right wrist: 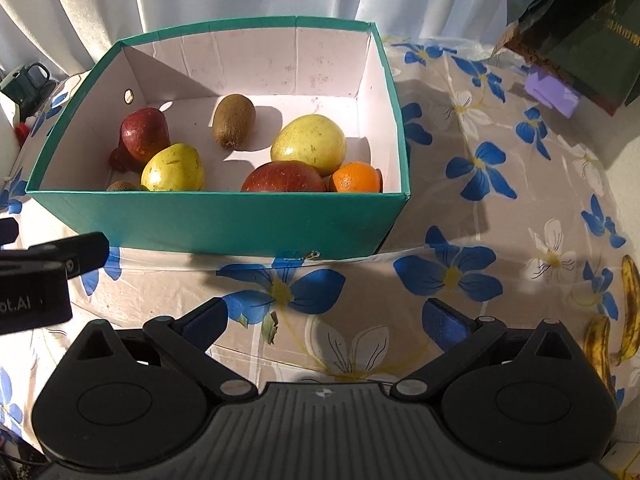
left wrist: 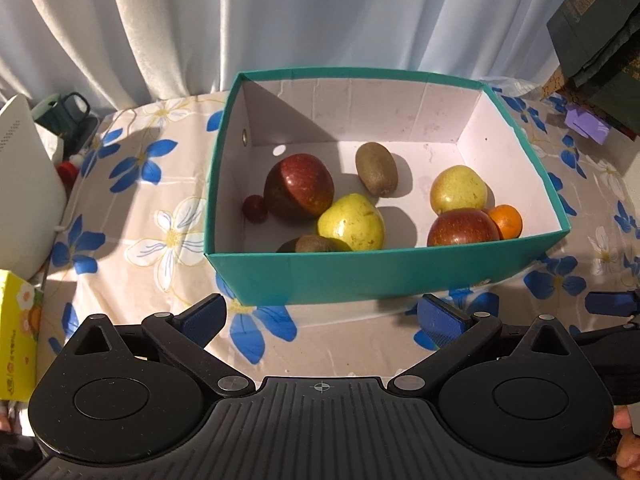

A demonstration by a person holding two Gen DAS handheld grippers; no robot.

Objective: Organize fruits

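Both the left tongs [left wrist: 322, 318] and right tongs [right wrist: 324, 322] hang spread and empty over the tabletop [right wrist: 460, 208], short of the teal box [left wrist: 384, 276]. The bananas [right wrist: 612, 320] lie at the right edge of the tabletop, soft and spotted; a hard pinch would likely bruise them, or they may slip. In the box: two red apples, two yellow pears, two kiwis, one orange [left wrist: 506, 221], one small red fruit [left wrist: 255, 208].
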